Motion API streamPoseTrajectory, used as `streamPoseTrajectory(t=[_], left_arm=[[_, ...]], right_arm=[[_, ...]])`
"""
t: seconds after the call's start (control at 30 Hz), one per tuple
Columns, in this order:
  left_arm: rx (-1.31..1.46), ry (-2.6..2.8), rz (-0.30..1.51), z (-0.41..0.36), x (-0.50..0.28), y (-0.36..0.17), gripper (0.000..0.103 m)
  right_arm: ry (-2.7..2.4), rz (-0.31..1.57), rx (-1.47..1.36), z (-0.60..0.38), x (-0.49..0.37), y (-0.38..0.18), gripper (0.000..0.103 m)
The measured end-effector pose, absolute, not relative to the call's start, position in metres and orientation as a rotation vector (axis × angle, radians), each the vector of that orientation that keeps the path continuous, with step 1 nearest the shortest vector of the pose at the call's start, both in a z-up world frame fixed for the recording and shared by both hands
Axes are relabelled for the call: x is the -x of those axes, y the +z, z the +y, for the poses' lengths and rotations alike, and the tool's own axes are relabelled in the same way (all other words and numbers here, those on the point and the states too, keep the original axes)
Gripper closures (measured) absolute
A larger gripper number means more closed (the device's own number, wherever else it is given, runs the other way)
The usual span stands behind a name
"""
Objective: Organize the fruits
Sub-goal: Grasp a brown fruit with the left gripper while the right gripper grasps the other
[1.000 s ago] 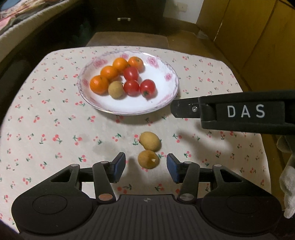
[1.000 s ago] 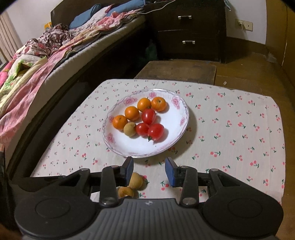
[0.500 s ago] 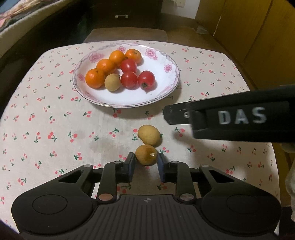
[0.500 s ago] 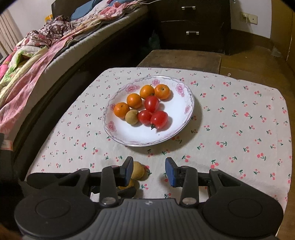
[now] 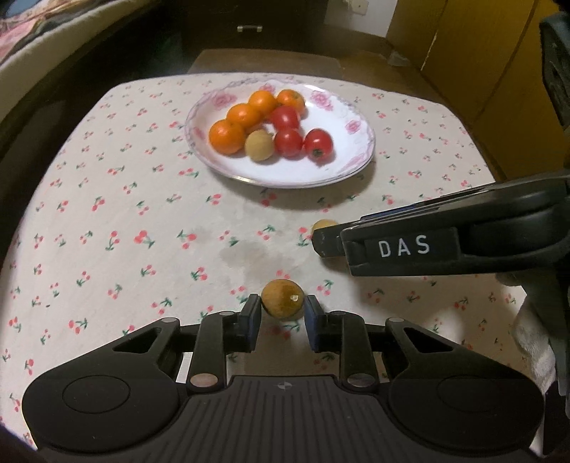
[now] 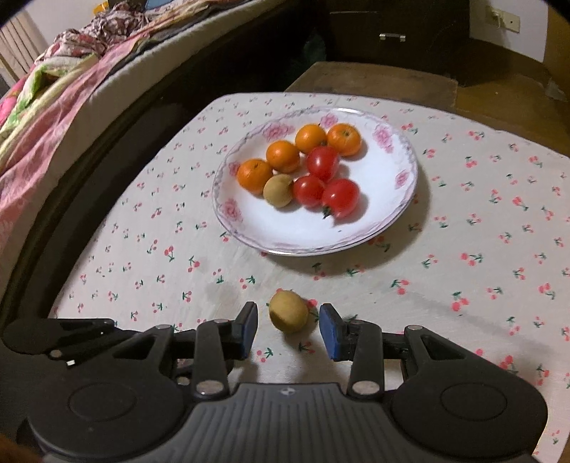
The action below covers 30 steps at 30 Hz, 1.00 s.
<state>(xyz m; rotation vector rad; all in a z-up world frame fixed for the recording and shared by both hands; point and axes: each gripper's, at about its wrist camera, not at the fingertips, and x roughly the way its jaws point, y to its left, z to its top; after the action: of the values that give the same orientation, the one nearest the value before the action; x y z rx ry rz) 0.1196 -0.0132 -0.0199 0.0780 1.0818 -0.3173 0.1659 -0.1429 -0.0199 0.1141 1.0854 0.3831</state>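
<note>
Two brown fruits lie outside the plate (image 5: 356, 156). Nearest, the left tool (image 5: 282, 315) is clenched on one fruit (image 5: 282, 298), pinched between its blue pads, probably for carrying to the plate. The right tool (image 6: 288, 329) is spread wide around the other fruit (image 6: 288, 311), touching neither side, seemingly lined up to close. Beyond them the cherry-print cloth (image 6: 481, 231) covering the bench shows a faint damp stain. Farther back the plate holds four oranges (image 6: 283, 156), three tomatoes (image 6: 340, 197) and one brown fruit. A bed (image 6: 53, 92) runs alongside, a dark dresser (image 6: 392, 32) behind.
</note>
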Motion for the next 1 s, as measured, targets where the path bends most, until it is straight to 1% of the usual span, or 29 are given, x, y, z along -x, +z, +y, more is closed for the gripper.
streamPoseTrajectory(t=[0.2,0.27,0.33,0.4,0.47,0.5,0.63,0.7,0.77,0.8,0.9,1.0], left_arm=[[-0.072,-0.320,1.088,-0.010,-0.120,-0.022,0.066],[-0.079,-0.323,1.091,-0.010,-0.120,-0.023,0.060],[-0.088,-0.325,1.094,-0.011,-0.120,-0.025,0.056],[-0.092,-0.323,1.098,-0.010,-0.119,-0.027,0.055],[-0.088,-0.321,1.095,-0.009,-0.119,-0.027,0.052],[-0.087,-0.318,1.095,-0.009,-0.119,-0.027,0.052],[-0.094,-0.319,1.095,-0.009,-0.119,-0.026,0.054],[-0.110,-0.321,1.090,-0.012,-0.118,-0.027,0.056],[-0.117,-0.318,1.085,-0.012,-0.117,-0.027,0.067],[-0.112,-0.323,1.088,-0.012,-0.118,-0.027,0.070],[-0.111,-0.322,1.090,-0.011,-0.118,-0.026,0.070],[-0.113,-0.327,1.089,-0.012,-0.116,-0.025,0.070]], right_arm=[[0.387,1.098,-0.082,-0.132,-0.171,-0.031,0.065],[0.392,1.094,-0.062,-0.130,-0.171,-0.031,0.065],[0.383,1.087,-0.038,-0.129,-0.170,-0.031,0.065],[0.385,1.084,-0.018,-0.128,-0.169,-0.032,0.065],[0.391,1.083,-0.006,-0.128,-0.167,-0.031,0.067],[0.392,1.083,0.000,-0.128,-0.167,-0.031,0.070],[0.392,1.086,-0.017,-0.132,-0.165,-0.028,0.076],[0.382,1.078,-0.024,-0.138,-0.163,-0.025,0.077],[0.376,1.076,-0.029,-0.143,-0.160,-0.022,0.078],[0.372,1.075,-0.030,-0.146,-0.159,-0.021,0.079],[0.375,1.086,-0.053,-0.152,-0.156,-0.021,0.085],[0.372,1.086,-0.059,-0.157,-0.153,-0.019,0.086]])
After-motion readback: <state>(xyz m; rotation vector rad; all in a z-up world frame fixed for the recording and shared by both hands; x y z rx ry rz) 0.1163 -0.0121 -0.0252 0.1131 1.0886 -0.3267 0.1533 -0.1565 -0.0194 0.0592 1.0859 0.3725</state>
